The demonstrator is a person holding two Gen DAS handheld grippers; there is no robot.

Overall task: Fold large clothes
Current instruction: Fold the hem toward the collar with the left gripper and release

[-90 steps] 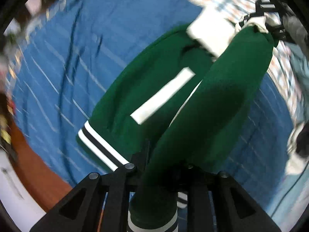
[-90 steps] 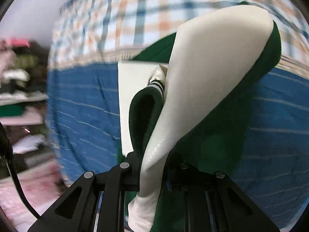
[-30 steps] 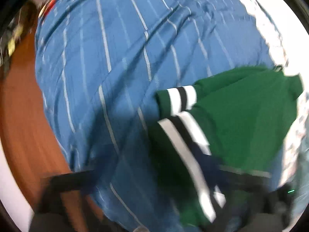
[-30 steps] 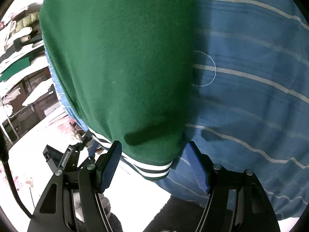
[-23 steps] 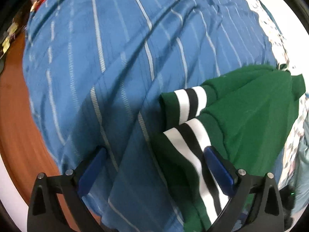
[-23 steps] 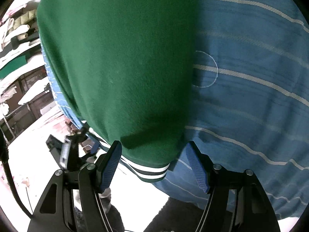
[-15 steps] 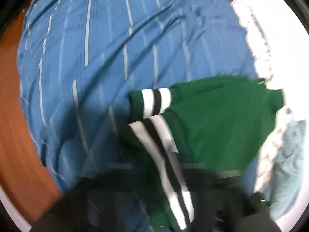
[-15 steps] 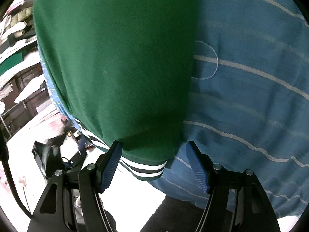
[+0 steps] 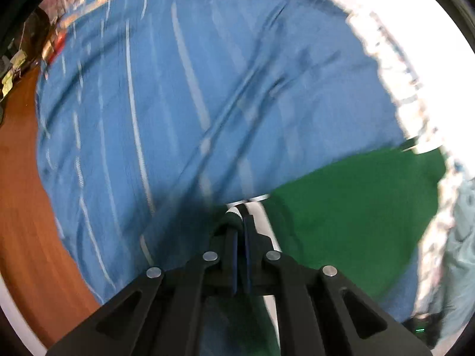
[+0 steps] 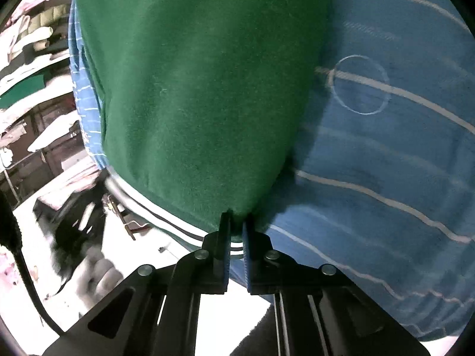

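A dark green jacket (image 10: pixel 202 89) with white and black striped trim lies on a blue striped bedsheet (image 10: pixel 386 178). My right gripper (image 10: pixel 236 222) is shut on the jacket's near corner, just above its striped hem (image 10: pixel 166 219). In the left wrist view the jacket (image 9: pixel 356 207) lies at the right. My left gripper (image 9: pixel 240 225) is shut on its striped cuff edge (image 9: pixel 237 209). That view is blurred by motion.
The blue sheet (image 9: pixel 178 103) spreads far up and left of the left gripper. Orange-brown floor (image 9: pixel 23 207) lies past the bed's left edge. A pale blue cloth (image 9: pixel 457 252) lies at the far right. Shelves of folded clothes (image 10: pixel 29 74) stand left of the right gripper.
Both grippers were open beside the jacket's striped edge half a second ago and have now shut on it. The left gripper has moved in on the cuff.
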